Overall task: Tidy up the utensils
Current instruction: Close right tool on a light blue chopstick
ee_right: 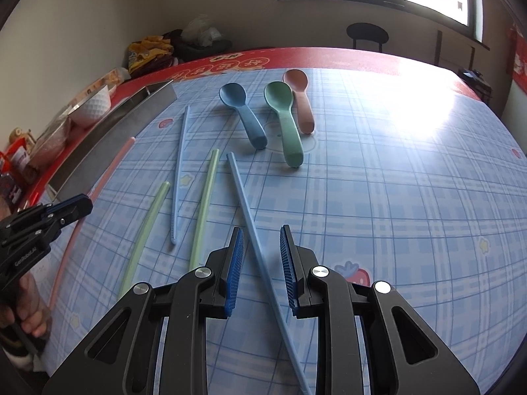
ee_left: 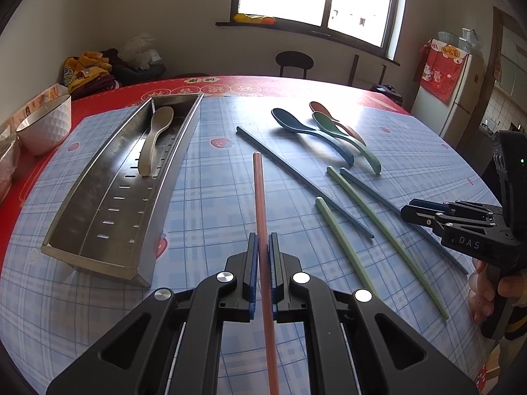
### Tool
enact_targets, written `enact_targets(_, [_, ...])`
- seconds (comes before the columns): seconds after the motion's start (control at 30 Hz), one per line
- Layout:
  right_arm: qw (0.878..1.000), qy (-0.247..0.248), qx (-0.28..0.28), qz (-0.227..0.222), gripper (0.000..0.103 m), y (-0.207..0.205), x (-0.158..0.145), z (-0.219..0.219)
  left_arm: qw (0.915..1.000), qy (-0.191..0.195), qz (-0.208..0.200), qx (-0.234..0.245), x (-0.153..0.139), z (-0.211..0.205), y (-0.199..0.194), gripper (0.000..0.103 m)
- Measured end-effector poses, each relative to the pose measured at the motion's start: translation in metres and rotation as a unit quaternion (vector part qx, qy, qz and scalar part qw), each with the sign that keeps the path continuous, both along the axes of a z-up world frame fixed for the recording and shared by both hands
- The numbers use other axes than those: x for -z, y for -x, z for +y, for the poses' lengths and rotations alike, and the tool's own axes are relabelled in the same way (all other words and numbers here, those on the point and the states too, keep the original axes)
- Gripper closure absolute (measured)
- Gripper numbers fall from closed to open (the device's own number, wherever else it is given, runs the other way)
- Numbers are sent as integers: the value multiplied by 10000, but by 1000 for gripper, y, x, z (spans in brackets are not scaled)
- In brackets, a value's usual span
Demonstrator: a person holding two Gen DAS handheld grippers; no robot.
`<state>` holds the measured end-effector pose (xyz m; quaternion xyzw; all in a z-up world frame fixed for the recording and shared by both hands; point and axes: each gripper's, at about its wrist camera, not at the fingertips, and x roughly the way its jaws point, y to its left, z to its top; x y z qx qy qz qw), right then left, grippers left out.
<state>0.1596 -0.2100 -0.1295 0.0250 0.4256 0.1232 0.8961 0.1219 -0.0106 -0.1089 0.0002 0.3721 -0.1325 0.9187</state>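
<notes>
Left gripper [ee_left: 262, 247]: clamped on pink chopstick [ee_left: 258, 191].
Right gripper [ee_right: 262, 243]: jaws apart, straddling blue chopstick [ee_right: 245, 204].
Tray [ee_left: 82, 194]: 10 o'clock, holds grey spoon [ee_left: 154, 138].

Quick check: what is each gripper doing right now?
Left gripper: shut on the long pink chopstick.
Right gripper: open, holding nothing, straddling a light blue chopstick.

Home dining room (fridge [ee_left: 461, 98], tablecloth [ee_left: 214, 181])
</notes>
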Motion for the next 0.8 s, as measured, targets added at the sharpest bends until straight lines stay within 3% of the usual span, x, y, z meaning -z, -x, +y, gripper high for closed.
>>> enact_targets(0.3, [9990, 437, -47, 20, 80, -2, 1, 11, 10000, 36, -13, 12, -1, 1, 2, 97])
enact_targets(0.8, [9985, 538, -56, -8, 80, -2, 1, 13, 10000, 55, -17, 3, -1, 1, 2, 97])
